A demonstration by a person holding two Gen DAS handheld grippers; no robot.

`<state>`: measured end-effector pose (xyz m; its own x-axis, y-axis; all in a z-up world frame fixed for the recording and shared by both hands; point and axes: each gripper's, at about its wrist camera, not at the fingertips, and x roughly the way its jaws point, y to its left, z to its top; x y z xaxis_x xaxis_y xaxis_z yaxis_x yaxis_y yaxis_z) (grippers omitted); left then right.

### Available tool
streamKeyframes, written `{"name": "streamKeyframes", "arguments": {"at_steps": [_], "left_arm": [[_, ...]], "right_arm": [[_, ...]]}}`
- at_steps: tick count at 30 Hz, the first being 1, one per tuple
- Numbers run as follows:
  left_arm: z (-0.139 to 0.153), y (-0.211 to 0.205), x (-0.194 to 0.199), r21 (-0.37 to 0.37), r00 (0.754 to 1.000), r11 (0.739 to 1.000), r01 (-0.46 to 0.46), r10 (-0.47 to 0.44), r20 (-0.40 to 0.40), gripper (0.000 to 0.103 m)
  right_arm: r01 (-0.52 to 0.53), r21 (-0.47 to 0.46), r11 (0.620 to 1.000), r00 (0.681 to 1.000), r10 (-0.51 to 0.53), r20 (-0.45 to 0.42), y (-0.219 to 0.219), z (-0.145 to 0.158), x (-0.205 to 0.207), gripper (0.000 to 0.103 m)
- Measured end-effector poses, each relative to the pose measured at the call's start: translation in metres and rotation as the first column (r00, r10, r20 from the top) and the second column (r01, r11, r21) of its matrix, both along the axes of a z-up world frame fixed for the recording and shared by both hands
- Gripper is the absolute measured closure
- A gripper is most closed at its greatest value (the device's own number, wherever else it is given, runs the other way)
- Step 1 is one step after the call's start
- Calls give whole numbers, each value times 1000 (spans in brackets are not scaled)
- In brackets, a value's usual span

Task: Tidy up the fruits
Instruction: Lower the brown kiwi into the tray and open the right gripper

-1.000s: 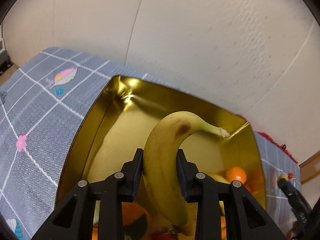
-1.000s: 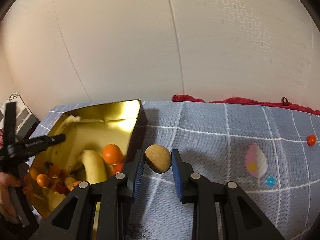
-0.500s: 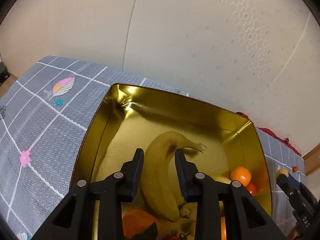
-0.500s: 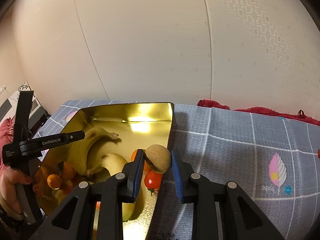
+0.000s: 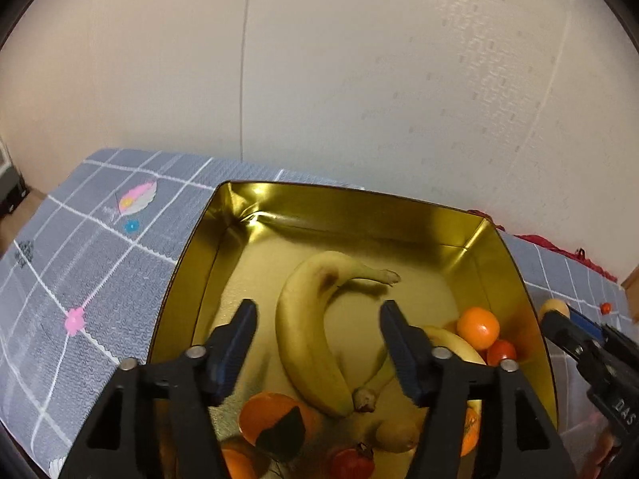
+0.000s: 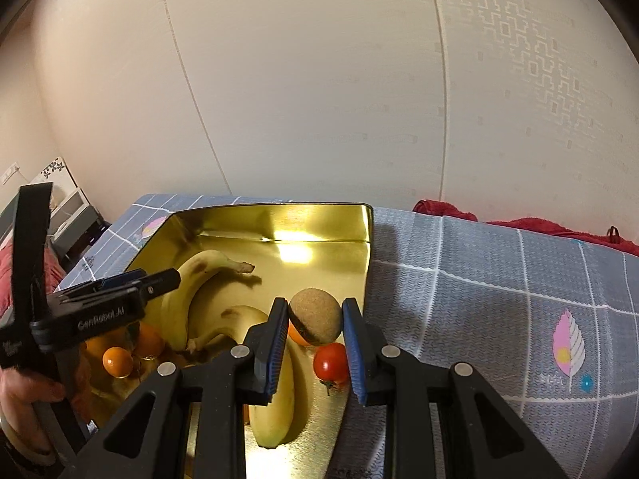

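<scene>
1. In the left wrist view, our left hand-held gripper (image 5: 315,345) stands wide open over the gold tin (image 5: 351,207) and grips nothing. A banana (image 5: 307,335) lies free on the tin floor between the spread fingers, touching neither. Around it we see a second banana (image 5: 451,341), an orange (image 5: 478,327), a tomato (image 5: 501,352) and more oranges near the bottom edge. The tin sits on a grey checked cloth (image 5: 80,263) over what we take to be the desk.

2. In the right wrist view, our right hand-held gripper (image 6: 314,335) is closed on a brown kiwi (image 6: 315,321), pinched between the blue pads (image 6: 276,353). The kiwi hangs over the tin's right side, above a tomato (image 6: 330,363) and a banana (image 6: 275,391), not yet set down. The left hand-held gripper shows at the left edge, over the tin.

3. We judge the task well along: most fruit is already in the tin and the banana looks delivered. What remains, as far as we can see, is to lower and release the kiwi, and to fetch a small red thing (image 5: 606,307) that lies on the cloth beyond the tin, if it is fruit.
</scene>
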<state>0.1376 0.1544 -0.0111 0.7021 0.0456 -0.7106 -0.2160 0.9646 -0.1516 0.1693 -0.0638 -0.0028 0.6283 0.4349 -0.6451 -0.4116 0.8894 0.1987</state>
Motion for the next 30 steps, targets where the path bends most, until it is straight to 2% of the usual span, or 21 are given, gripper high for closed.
{"name": "streamKeyframes", "arguments": {"at_steps": [4, 6, 9, 14, 24, 30], "left_arm": [[3, -7, -7, 47, 1000, 999, 10, -11, 17, 22], [4, -11, -10, 108, 1000, 994, 2, -4, 18, 16], [6, -13, -15, 156, 999, 988, -12, 7, 37, 8], [9, -14, -24, 210, 999, 978, -22, 11, 51, 1], [3, -12, -34, 293, 999, 956, -30, 23, 25, 0], [2, -3, -38, 266, 999, 963, -46, 46, 6, 0]], "right_arm": [[-17, -6, 1000, 1000, 17, 0, 6, -1, -1, 75], [-24, -12, 1000, 1000, 24, 0, 9, -2, -2, 75], [-33, -8, 999, 999, 32, -11, 12, -5, -1, 75], [-49, -21, 999, 999, 49, -18, 21, -8, 1, 75], [-118, -55, 991, 993, 117, -28, 45, -9, 13, 75], [-136, -59, 989, 990, 134, -44, 52, -9, 28, 75]]}}
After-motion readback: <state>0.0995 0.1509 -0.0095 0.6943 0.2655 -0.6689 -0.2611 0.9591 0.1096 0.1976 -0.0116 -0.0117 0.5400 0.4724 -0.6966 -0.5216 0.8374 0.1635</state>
